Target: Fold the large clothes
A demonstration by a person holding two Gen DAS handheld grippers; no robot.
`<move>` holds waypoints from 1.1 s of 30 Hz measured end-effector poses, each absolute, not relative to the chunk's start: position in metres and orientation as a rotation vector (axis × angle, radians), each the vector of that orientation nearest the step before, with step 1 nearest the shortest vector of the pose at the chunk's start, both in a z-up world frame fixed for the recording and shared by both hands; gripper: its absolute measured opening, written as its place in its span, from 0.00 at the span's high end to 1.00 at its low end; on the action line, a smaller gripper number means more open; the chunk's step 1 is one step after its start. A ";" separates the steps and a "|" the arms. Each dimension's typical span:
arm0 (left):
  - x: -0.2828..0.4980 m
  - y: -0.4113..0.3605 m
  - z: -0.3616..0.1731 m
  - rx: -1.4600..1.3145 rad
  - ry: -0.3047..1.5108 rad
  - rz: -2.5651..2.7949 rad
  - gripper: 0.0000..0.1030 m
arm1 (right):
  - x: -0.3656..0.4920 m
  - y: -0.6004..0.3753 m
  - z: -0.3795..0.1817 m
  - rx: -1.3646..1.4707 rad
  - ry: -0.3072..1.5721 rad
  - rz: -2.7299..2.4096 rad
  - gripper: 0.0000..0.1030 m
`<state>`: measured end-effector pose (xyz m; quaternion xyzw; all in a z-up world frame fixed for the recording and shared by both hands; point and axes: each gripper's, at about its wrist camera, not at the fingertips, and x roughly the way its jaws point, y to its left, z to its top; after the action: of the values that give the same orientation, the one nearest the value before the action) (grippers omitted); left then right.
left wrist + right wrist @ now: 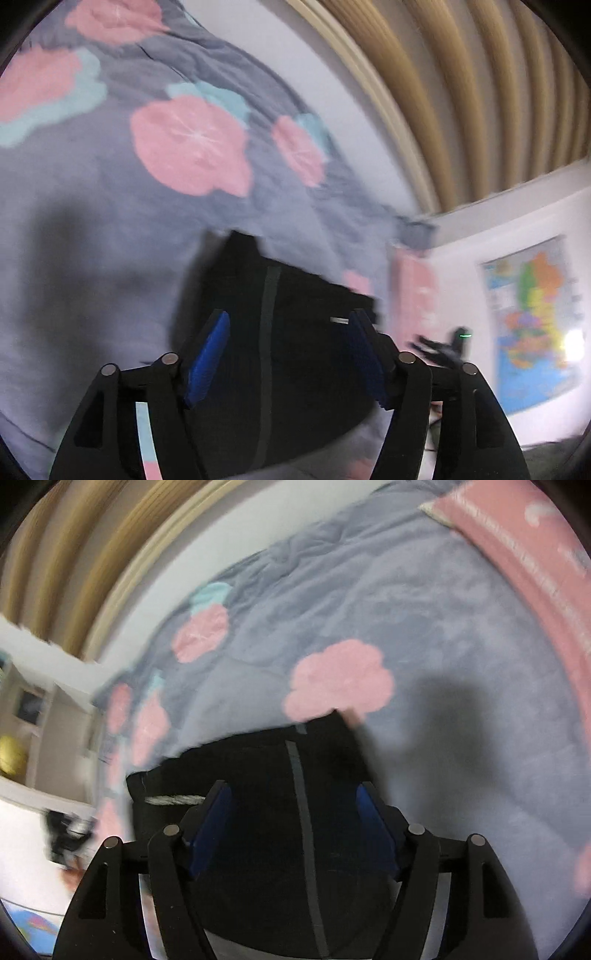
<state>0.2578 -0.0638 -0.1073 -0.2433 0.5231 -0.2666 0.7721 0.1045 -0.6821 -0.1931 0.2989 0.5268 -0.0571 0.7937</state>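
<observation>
Both views blurred. Left claw (pixel 288 360) parted, blue pads (pixel 207 363) wide, nothing pinched; poised above black garment (pixel 295 295). Right claw (pixel 293 829) likewise parted, nothing gripped, over same garment (pixel 258 775). Garment folded, flat on bed, grey stripe (pixel 267 332) running lengthwise, small white tag (pixel 339 320) near one edge. Underneath: grey quilt (pixel 110 221) with pink flowers (pixel 192 144). Pink pillow (pixel 517 554) at far edge in right view. Map (pixel 535 325) on wall, slatted panel (pixel 480 92) beyond bed
</observation>
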 end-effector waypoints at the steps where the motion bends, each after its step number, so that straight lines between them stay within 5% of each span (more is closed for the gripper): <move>1: 0.260 -0.070 -0.112 -0.501 1.147 -0.555 0.33 | 0.108 -0.679 -0.200 0.605 1.159 -0.136 0.29; 14: 0.328 -0.129 -0.220 -0.477 1.358 -0.468 0.33 | 0.167 -0.678 -0.301 0.473 1.321 -0.128 0.30; 15: 0.328 -0.134 -0.219 -0.441 1.355 -0.456 0.34 | 0.170 -0.674 -0.305 0.480 1.323 -0.106 0.49; 17: 0.324 -0.138 -0.212 -0.374 1.317 -0.412 0.53 | 0.174 -0.663 -0.304 0.416 1.325 -0.122 0.65; 18: 0.319 -0.136 -0.206 -0.333 1.301 -0.374 0.76 | 0.172 -0.657 -0.296 0.361 1.309 -0.140 0.74; 19: 0.317 -0.134 -0.201 -0.327 1.283 -0.371 0.86 | 0.170 -0.652 -0.288 0.319 1.288 -0.155 0.81; 27: 0.299 -0.120 -0.113 -0.430 0.987 -0.406 0.87 | 0.177 -0.632 -0.192 0.083 1.060 -0.281 0.85; 33: 0.345 -0.128 -0.186 -0.407 1.165 -0.240 0.86 | 0.221 -0.641 -0.267 0.134 1.213 -0.322 0.85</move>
<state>0.3452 -0.1278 -0.1861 -0.1906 0.5449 -0.1122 0.8088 0.2212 -0.6413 -0.2675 0.0626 0.5670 -0.1504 0.8075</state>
